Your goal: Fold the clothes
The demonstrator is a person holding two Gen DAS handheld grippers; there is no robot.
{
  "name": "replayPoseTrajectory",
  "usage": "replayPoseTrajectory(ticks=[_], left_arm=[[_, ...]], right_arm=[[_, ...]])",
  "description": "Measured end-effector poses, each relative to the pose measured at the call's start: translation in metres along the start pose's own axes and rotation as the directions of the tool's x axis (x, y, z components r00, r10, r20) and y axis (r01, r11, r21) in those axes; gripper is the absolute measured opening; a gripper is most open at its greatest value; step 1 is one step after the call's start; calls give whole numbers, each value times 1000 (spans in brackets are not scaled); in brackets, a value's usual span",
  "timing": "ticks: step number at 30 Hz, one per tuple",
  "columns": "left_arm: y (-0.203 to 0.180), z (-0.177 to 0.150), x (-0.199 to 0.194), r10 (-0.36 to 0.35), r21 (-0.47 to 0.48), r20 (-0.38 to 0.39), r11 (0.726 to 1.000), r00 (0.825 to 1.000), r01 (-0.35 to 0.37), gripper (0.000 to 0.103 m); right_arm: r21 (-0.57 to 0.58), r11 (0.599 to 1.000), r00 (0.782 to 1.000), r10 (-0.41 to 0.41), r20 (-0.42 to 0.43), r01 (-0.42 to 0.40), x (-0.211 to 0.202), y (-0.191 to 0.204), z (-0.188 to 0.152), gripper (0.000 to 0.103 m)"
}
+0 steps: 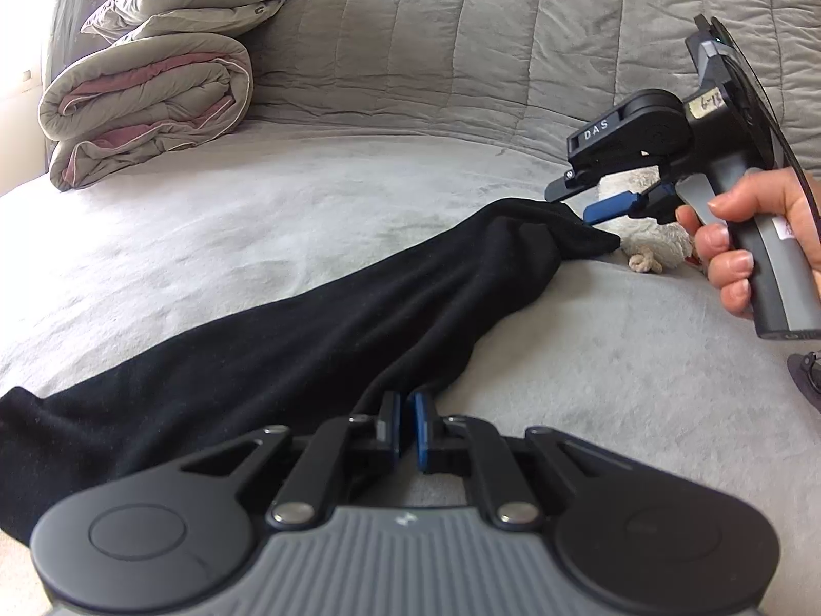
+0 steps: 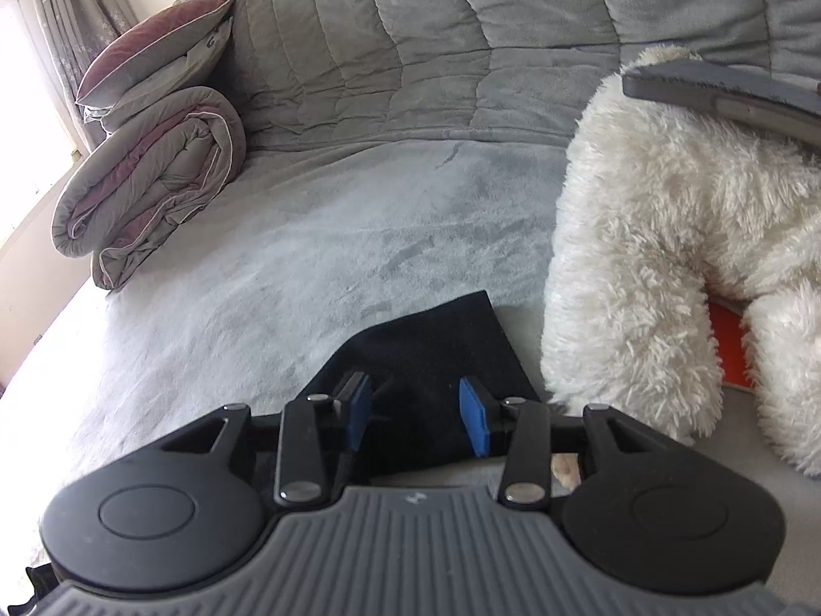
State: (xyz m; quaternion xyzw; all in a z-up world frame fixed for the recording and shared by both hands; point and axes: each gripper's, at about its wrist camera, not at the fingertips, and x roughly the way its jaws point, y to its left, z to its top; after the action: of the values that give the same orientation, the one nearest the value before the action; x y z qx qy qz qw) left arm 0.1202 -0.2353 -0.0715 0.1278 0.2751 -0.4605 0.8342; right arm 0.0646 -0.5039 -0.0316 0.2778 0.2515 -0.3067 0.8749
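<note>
My left gripper (image 1: 405, 423) is pinched tight on the near edge of the black garment (image 1: 287, 349). It lies bunched long on the grey bed cover (image 1: 308, 215), running from near-left to far-right. My right gripper (image 2: 415, 410) stands half open over its far end, beside the white plush toy (image 2: 667, 236).

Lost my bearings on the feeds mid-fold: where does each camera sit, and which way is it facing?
Left wrist: on the left gripper, shut on the black garment, looking across the grey bed; the right gripper and the hand holding it show.
Right wrist: on the right gripper, jaws open over the garment's corner, beside a white plush toy; no hand shows.
Shared: garment, bed, folded duvet, plush toy.
</note>
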Motion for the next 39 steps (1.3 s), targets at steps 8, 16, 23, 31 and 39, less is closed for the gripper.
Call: replayPoseTrajectory(ticks=[8,16,23,31,39], left_arm=[[0,0,-1,-8,-9,3,1000,1000,8,5],[3,4,-8,-34,-47,57,998,998,37,3],[5,2,-5,-108,-80,35,991,993,111,4],[-9,-2,-3,-143,1,-2,990,990,143,37],[-4,-1,-2,-128,-40,7,991,992,129,38]], right_arm=[[-55,987,988,-150,-23,149,51,-5,17,45],[-282,938,980,-185,80,200,63,20,13,9],[-313,920,968,-193,163,237,75,23,34,9],[-396,867,953,-264,148,302,100,31,15,28],[-291,935,974,-159,163,202,52,37,1,64]])
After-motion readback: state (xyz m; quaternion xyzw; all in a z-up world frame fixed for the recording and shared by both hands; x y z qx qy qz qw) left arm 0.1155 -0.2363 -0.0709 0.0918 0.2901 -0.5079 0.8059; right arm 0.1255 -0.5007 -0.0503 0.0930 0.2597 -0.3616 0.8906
